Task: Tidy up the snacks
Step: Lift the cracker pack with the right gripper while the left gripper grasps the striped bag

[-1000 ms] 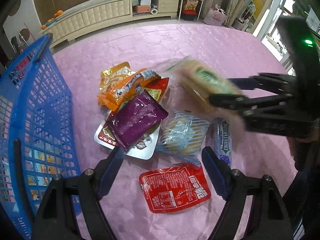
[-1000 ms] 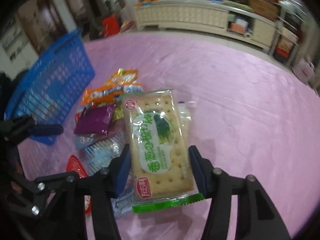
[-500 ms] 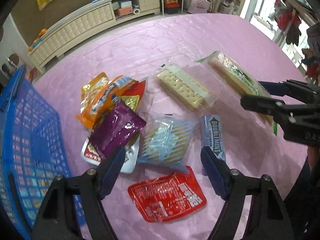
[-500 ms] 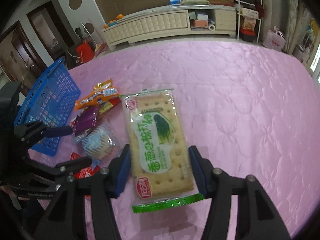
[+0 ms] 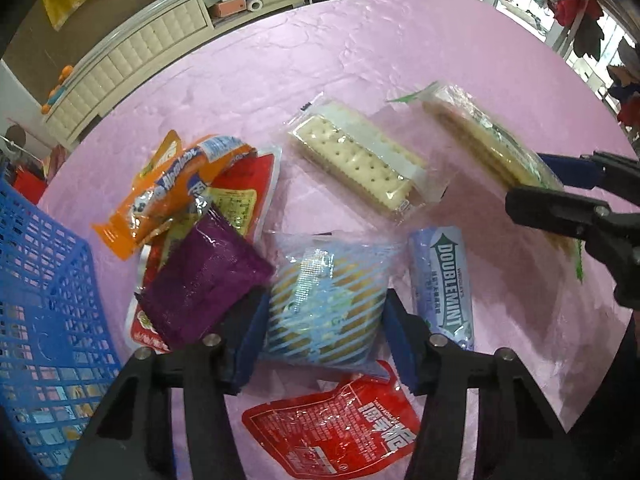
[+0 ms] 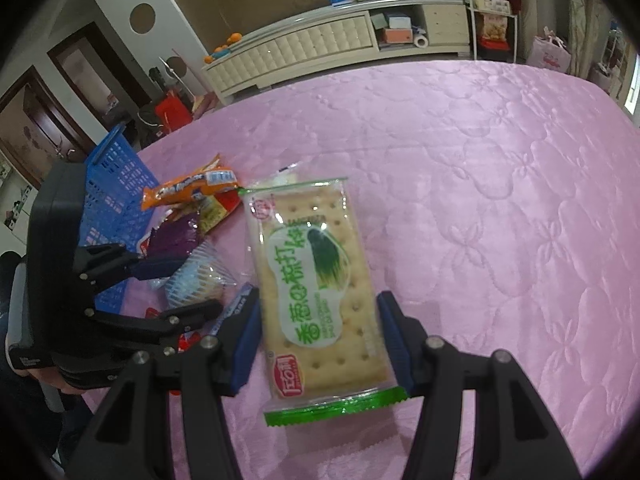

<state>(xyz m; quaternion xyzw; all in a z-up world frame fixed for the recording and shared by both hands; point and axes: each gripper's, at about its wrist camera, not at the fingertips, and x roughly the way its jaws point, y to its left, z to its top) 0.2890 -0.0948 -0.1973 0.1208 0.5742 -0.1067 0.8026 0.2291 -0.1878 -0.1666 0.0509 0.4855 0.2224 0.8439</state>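
Two grippers are in view over a pink quilted table (image 6: 500, 168). The right gripper (image 6: 318, 328) has its blue-padded fingers (image 6: 394, 340) pressed against both long edges of a green-trimmed cracker pack (image 6: 320, 288), which is held flat between them, its green crimped end nearest the camera. In the left wrist view the same pack (image 5: 488, 148) shows at the right, clamped edge-on and raised off the table surface.

The left gripper (image 5: 324, 332) sits low over the snack pile. Its fingers (image 5: 250, 336) stand on either side of a blue-striped clear bag (image 5: 324, 304), close to the bag's edges; whether they actually press on it cannot be told.

Remaining snacks on the table, from the left wrist view:
- A plain cracker pack (image 5: 356, 160) in clear wrap lies far of the striped bag, apart from it.
- A Doublemint gum pack (image 5: 444, 280) lies just right of the striped bag.
- A red sachet (image 5: 332, 436) lies near, partly under the striped bag's lower edge.
- A purple packet (image 5: 204, 280) lies left of the striped bag, on top of a red-and-white pack (image 5: 140, 328).
- An orange packet (image 5: 168, 196) lies far-left, overlapping a red packet (image 5: 252, 188).

A blue plastic basket (image 5: 40, 300) stands at the left edge of the table, just beside the pile. A cream cabinet (image 6: 320, 44) runs along the far wall beyond the table.
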